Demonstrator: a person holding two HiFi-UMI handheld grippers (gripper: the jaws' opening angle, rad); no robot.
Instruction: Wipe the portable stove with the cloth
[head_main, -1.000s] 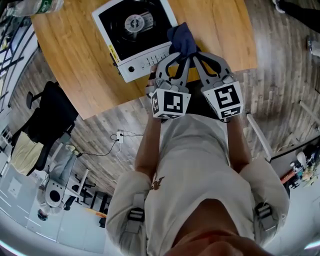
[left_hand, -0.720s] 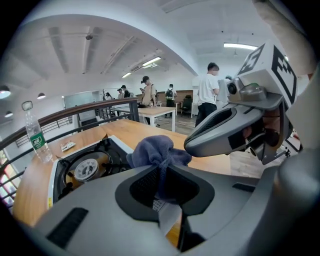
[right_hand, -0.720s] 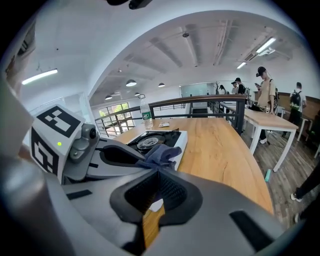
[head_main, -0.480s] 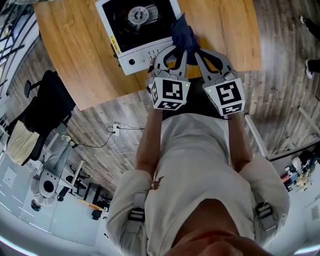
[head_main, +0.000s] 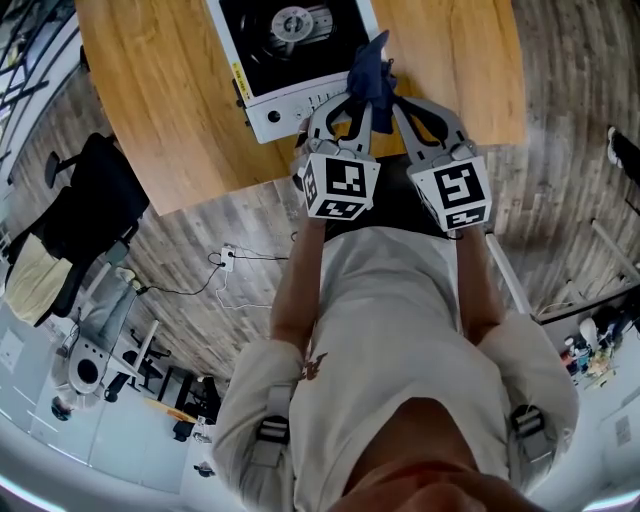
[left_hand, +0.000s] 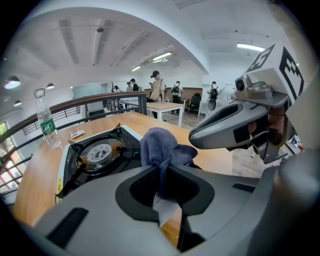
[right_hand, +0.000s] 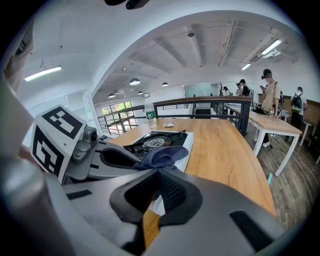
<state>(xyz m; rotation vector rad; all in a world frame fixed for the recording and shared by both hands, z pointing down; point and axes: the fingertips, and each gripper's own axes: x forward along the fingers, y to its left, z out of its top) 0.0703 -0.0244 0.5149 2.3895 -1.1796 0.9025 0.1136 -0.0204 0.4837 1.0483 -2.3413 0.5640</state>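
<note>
The portable stove (head_main: 285, 104) is white with a black top and one round burner, and sits on the wooden table (head_main: 170, 120). A dark blue cloth (head_main: 370, 68) is bunched up over the stove's front right corner. My left gripper (head_main: 359, 99) and right gripper (head_main: 389, 99) meet under it, tips almost touching, both shut on the cloth. In the left gripper view the cloth (left_hand: 161, 147) rises from the closed jaws of the left gripper (left_hand: 162, 172), with the stove (left_hand: 66, 160) behind. The right gripper view shows the cloth (right_hand: 164, 156) pinched at the right gripper (right_hand: 158, 172), before the stove (right_hand: 186, 146).
A plastic water bottle (left_hand: 46, 126) stands on the table beyond the stove, also visible as the bottle (right_hand: 148, 114). The table's near edge runs just under both grippers. A black chair (head_main: 95, 215) stands on the floor to the left. Several people stand by tables far behind.
The left gripper has crept forward and slightly down, with a small roll. Both grippers stay closed on the cloth at the stove's right side. The head view has shifted, pushing the stove toward the top.
</note>
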